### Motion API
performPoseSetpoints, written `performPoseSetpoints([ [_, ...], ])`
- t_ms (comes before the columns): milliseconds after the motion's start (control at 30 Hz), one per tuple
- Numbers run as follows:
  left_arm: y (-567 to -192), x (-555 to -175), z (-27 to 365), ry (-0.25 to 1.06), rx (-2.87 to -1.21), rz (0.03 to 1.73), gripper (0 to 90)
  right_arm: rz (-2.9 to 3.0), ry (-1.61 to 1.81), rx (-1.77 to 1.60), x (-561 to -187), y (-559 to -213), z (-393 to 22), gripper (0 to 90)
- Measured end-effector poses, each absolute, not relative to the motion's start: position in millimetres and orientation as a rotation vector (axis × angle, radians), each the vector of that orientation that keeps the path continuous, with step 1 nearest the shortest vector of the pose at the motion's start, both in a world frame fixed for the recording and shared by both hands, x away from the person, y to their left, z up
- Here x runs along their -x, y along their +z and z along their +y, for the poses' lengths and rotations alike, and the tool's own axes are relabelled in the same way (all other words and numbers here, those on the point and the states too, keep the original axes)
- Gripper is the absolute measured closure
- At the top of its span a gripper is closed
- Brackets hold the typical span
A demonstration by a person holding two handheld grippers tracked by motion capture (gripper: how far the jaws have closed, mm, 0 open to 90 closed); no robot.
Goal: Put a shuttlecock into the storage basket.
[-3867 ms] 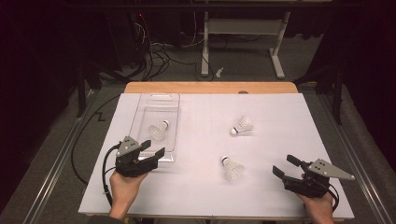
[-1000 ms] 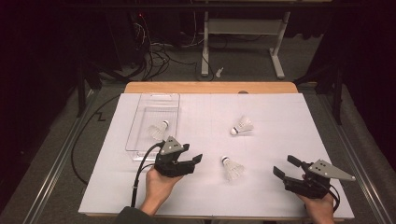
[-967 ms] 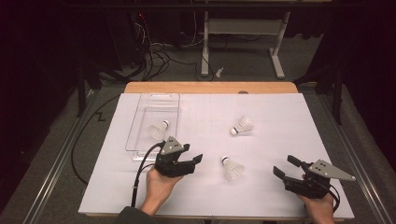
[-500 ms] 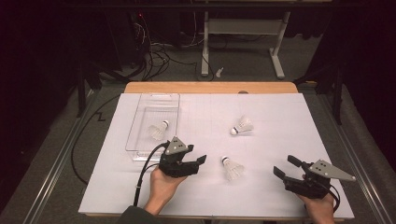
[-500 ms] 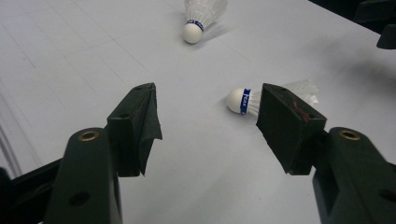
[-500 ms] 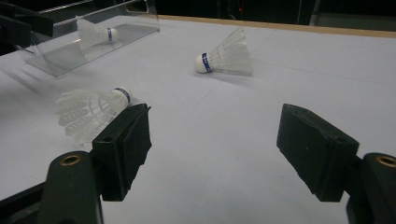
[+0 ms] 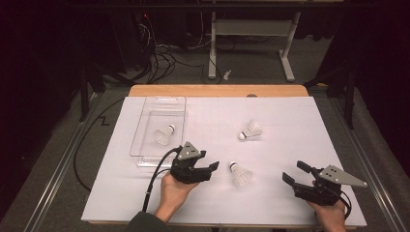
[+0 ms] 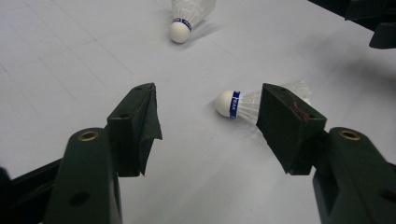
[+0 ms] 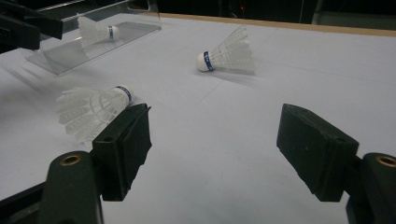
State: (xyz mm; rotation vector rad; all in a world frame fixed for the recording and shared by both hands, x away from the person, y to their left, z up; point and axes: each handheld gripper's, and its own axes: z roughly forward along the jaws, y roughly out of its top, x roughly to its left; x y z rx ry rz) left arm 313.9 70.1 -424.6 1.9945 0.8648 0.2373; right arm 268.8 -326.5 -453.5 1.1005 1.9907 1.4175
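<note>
White paper covers our table (image 7: 290, 145), with dark floor, cables and a stand beyond its far edge. On the far left of the sheet sits a clear tray (image 7: 145, 140), and one shuttlecock (image 7: 163, 135) already lies inside it. Two more lie loose on the paper: a far shuttlecock (image 7: 251, 130) right of centre, and a near shuttlecock (image 7: 240, 173) just right of our left tool (image 7: 209, 170).

We judge the step in hand to be picking up that near shuttlecock (image 8: 243, 103) for the tray. The left tool (image 8: 205, 121) is spread wide with nothing between its pads, and in the left gripper view the cork points left while the feather skirt runs behind the right-hand pad (image 8: 287, 121).

Several things could go wrong from here. If we close across the skirt, the feathers may crush or spring out, since they are light and springy. If one pad touches first, the shuttlecock will likely roll or skid away on the smooth paper. Closing on the rounded cork could squirt it out sideways.

Our right tool (image 7: 300, 176) rests near the right edge, also spread and empty, with the same shuttlecock (image 9: 93, 109) lying just past its left-hand pad. A stray move from it could knock that one aside.
</note>
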Motion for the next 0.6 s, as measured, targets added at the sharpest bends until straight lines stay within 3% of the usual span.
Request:
performPoseSetpoints([
  [600,-426.4,-312.8,47.5,0.186,-2.043,0.82,38.8,1.995,1.416,-1.111,-269.3,-454.0,-325.6,26.2],
])
